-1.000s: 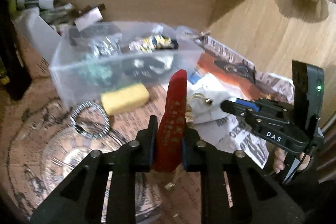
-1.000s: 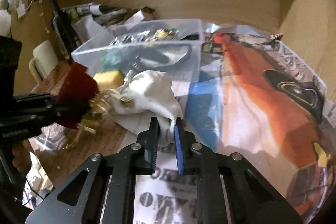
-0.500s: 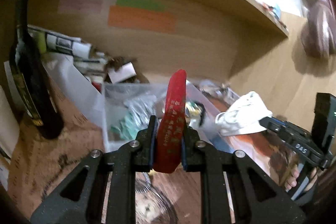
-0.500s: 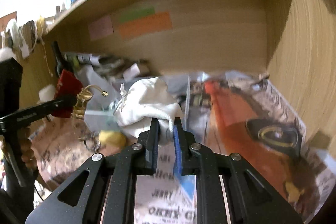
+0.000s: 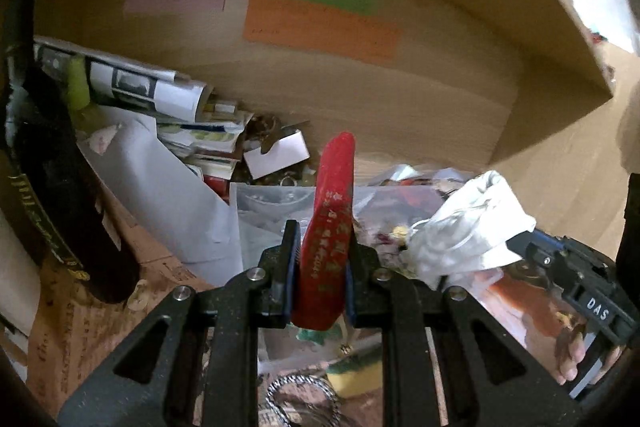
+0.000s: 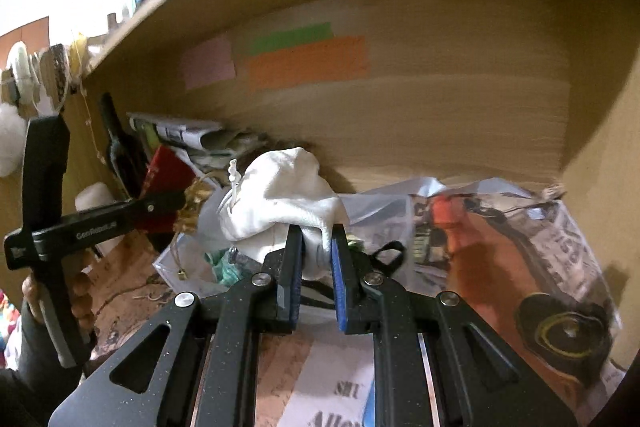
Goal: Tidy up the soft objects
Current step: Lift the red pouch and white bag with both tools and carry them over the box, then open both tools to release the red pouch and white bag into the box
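Crumpled white drawstring pouch (image 6: 286,193)

Since a second ago you have lifted both tools off the worktop, so the flat red fabric pouch (image 5: 329,235) and the white cloth drawstring bag (image 6: 280,195) now hang above the clear plastic bin (image 5: 260,211).

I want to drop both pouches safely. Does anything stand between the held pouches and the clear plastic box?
Nothing visible does. The red pouch and white pouch hang over the clear plastic box, whose top is open.
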Demonstrator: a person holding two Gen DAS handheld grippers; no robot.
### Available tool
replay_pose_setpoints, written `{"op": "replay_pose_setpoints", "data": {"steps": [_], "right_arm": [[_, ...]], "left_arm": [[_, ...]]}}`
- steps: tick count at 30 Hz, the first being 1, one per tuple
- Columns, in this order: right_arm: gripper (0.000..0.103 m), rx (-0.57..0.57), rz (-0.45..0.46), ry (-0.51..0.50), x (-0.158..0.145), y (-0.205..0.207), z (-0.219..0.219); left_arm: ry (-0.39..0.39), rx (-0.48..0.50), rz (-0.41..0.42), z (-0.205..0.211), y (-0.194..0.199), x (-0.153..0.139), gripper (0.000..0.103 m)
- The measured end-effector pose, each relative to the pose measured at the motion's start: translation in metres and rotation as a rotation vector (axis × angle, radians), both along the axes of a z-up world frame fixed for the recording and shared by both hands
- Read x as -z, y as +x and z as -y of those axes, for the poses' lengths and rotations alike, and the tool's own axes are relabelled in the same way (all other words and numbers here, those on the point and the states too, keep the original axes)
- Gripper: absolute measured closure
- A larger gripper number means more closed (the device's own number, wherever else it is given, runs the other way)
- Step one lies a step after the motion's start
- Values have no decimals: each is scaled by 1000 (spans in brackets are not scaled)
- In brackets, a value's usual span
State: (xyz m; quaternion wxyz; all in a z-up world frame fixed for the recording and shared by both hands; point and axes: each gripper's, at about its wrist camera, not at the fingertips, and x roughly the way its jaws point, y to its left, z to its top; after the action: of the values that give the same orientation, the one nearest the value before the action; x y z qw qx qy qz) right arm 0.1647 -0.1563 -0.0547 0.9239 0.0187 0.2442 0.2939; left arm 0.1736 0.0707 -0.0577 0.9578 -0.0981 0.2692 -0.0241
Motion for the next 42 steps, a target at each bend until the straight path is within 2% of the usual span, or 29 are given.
{"op": "replay_pose_setpoints", "data": {"steps": [8, 14, 16, 18, 20, 23, 29, 34, 37, 42], "right_arm": [[91, -49, -97, -92, 30, 30, -28], [88, -37, -151, -127, 46, 40, -34], [85, -32, -159, -133, 48, 40, -32], [76, -23, -153, -140, 47, 38, -32], [58, -9, -137, -151, 45, 36, -31], [46, 9, -111, -158, 42, 31, -27], [37, 9, -63, -133, 26, 13, -20], [35, -40, -40, -107, 15, -10, -22], [28, -83, -51, -97, 17, -22, -29], [28, -142, -83, -126, 31, -33, -48]], "left_arm": [[8, 30, -131, 2, 30, 35, 85], [41, 41, -153, 10, 28, 39, 84], [45, 37, -154, 11, 26, 38, 70], [47, 26, -142, 10, 21, 35, 57], [45, 24, -129, 8, 16, 32, 53], [32, 16, -96, 6, 2, 24, 43], [35, 10, -33, 2, -28, 5, 33], [46, 12, -17, 1, -48, 0, 20], [64, 21, -32, 2, -58, 6, 19], [85, 29, -83, 1, -68, 24, 19]]}}
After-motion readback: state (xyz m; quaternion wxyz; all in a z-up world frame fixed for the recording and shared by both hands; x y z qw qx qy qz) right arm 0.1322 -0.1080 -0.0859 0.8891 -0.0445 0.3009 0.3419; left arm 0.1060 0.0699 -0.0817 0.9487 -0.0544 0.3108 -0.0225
